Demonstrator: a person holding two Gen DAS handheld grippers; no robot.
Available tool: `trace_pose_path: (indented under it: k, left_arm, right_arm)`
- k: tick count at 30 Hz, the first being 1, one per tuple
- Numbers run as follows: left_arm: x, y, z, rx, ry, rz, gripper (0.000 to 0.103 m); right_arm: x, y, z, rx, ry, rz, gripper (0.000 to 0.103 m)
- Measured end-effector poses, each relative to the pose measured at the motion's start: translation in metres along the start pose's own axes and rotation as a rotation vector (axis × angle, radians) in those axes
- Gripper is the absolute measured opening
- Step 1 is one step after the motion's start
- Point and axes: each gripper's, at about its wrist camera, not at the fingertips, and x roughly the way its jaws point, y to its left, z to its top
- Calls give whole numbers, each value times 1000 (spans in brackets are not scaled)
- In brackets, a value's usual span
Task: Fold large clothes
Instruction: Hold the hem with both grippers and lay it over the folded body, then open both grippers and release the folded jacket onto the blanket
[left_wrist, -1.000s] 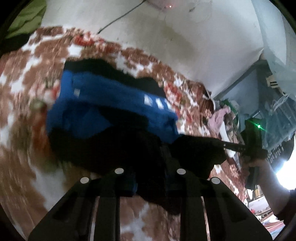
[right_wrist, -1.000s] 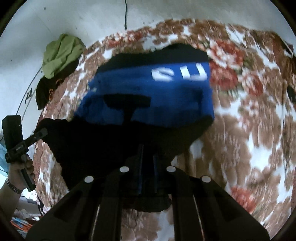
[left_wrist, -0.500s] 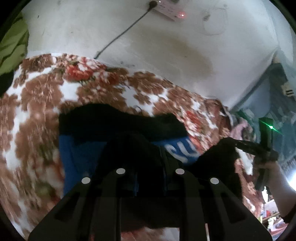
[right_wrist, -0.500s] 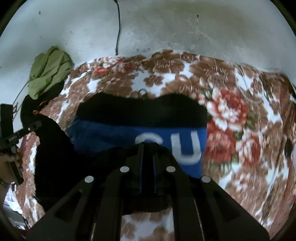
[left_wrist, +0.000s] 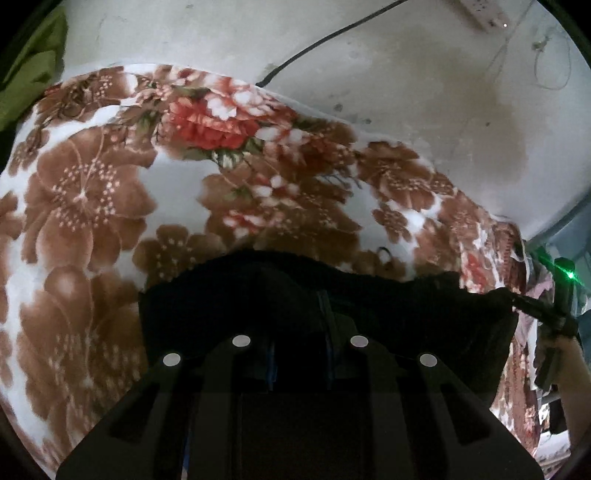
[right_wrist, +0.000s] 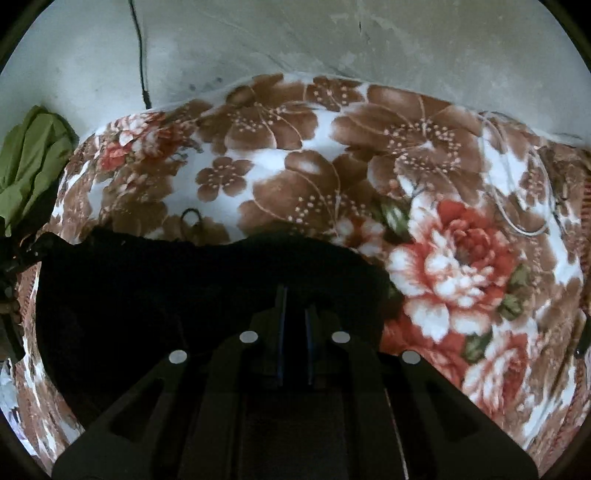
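Note:
A large dark garment (left_wrist: 388, 306) lies folded on the floral blanket (left_wrist: 92, 206); only its black side shows, the blue band is covered. My left gripper (left_wrist: 301, 332) is shut on its near left edge. My right gripper (right_wrist: 295, 317) is shut on the near right part of the same garment (right_wrist: 166, 288). In the left wrist view the right gripper (left_wrist: 532, 310) pinches the garment's right corner, with a green light above it. Both grippers hold the black edge low over the blanket.
The blanket (right_wrist: 443, 184) covers a bed against a stained white wall (left_wrist: 424, 74). A black cable (left_wrist: 325, 40) runs down the wall. A green cloth (right_wrist: 29, 162) lies at the bed's far left corner. Clutter (left_wrist: 546, 406) stands to the right.
Both grippers carried the black lower half forward over the blue band with white letters, which is now fully covered. The views tilted toward the wall.

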Motion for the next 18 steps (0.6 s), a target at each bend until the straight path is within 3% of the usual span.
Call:
trace_pose_path:
  k: [8, 14, 17, 18]
  left_arm:
    - [43, 27, 32, -15, 7, 46, 17]
    - [69, 44, 23, -17, 42, 81, 17]
    - [71, 52, 19, -45, 44, 53, 20]
    - [71, 54, 18, -58, 45, 37, 21]
  right_arm:
    - [65, -14, 38, -57, 51, -48, 8]
    - [98, -18, 28, -51, 49, -61, 9]
    - [94, -26, 25, 0, 20, -11, 11]
    - [93, -32, 25, 26, 10, 36, 18]
